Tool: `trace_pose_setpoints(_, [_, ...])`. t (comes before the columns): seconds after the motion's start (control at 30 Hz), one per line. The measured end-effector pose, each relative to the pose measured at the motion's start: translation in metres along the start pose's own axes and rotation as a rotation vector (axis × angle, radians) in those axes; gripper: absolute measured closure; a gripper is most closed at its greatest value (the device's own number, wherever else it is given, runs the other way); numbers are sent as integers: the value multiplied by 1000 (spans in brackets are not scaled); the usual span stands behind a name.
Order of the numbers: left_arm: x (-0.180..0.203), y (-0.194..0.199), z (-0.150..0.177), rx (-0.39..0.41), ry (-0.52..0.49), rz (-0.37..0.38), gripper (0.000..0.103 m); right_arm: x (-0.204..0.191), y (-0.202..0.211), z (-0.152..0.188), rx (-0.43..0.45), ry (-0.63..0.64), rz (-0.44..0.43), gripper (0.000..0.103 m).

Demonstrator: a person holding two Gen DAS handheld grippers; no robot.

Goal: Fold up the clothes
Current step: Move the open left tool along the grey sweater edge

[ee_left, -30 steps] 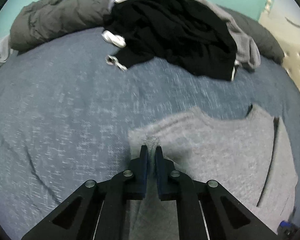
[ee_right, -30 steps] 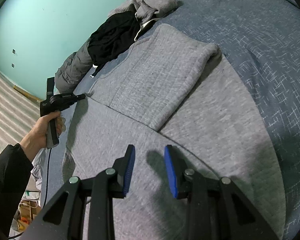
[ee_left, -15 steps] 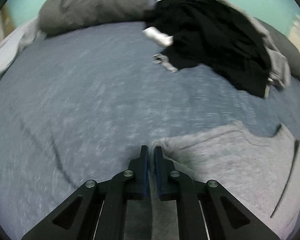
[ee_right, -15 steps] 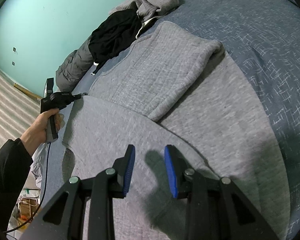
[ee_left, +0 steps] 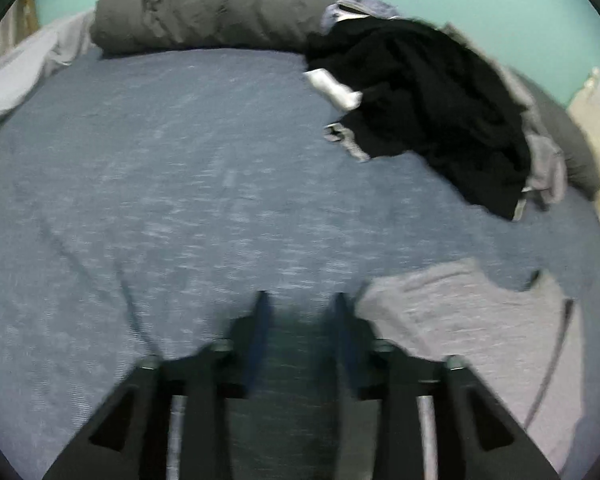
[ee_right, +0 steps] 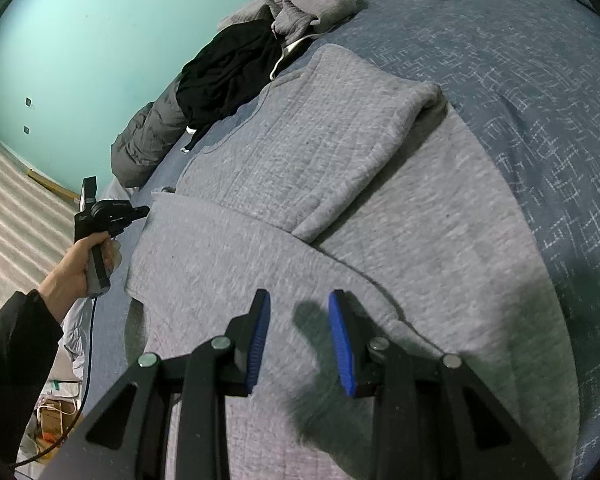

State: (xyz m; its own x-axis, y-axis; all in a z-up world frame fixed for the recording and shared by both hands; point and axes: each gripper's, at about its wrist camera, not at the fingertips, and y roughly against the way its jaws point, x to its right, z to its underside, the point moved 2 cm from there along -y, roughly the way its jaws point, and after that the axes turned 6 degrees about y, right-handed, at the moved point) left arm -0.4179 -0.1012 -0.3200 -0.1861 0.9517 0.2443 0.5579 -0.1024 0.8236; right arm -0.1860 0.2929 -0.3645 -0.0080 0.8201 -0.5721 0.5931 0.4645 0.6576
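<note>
Since the earlier frames the left gripper [ee_left: 300, 320] has been slid sideways off the grey sweatshirt [ee_right: 340, 208]; its jaws, clamped on the garment edge before, are opening, with nothing between them, only blue bedspread [ee_left: 180, 200] under the gap. The sweatshirt edge is now seen just right of its right finger in the left wrist view, which is motion-blurred. The right gripper [ee_right: 300, 336] has not been moved.

All places relative to the grey sweatshirt. Nearest, the right gripper is held above its lower part, jaws parted and released, nothing grasped; its shadow is thrown on the fabric. The sweatshirt is spread flat on the bedspread, one sleeve folded in across the body, a second folded layer laid over the near part. At its left edge the left gripper [ee_right: 134, 214] is seen from the right wrist view, held in a hand [ee_right: 80, 264] with a dark sleeve [ee_right: 16, 344]; contact with the fabric cannot be told. Beyond the collar end a black garment [ee_left: 432, 112] is piled, partly over a light grey hoodie [ee_right: 308, 8]. A dark grey duvet [ee_left: 204, 8] is bunched along the far edge of the bed, further than the pile. Behind everything a teal wall [ee_right: 80, 40] is seen.
</note>
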Motion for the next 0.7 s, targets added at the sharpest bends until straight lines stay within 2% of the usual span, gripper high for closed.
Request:
trace_pose_setpoints(0.2, [21, -9, -4, -16, -22, -2, 56, -1, -1, 0, -3, 1, 3, 73])
trace_pose_setpoints(0.37, [18, -8, -14, 30, 42, 26, 56, -1, -2, 0, -7, -2, 1, 73])
trace_pose_setpoints(0.47, [31, -17, -14, -18, -4, 37, 56, 1, -2, -1, -8, -8, -1, 73])
trace_pose_setpoints(0.63, [44, -35, -3, -78, -61, -9, 56, 1, -1, 1, -10, -1, 2, 73])
trace_pose_setpoints(0.67, [43, -38, -1, -88, -65, -28, 57, 1, -1, 1, -9, 0, 3, 73])
trace_pose_setpoints(0.7, [43, -40, -1, -93, -71, -49, 72, 1, 0, 1, -9, 0, 3, 73])
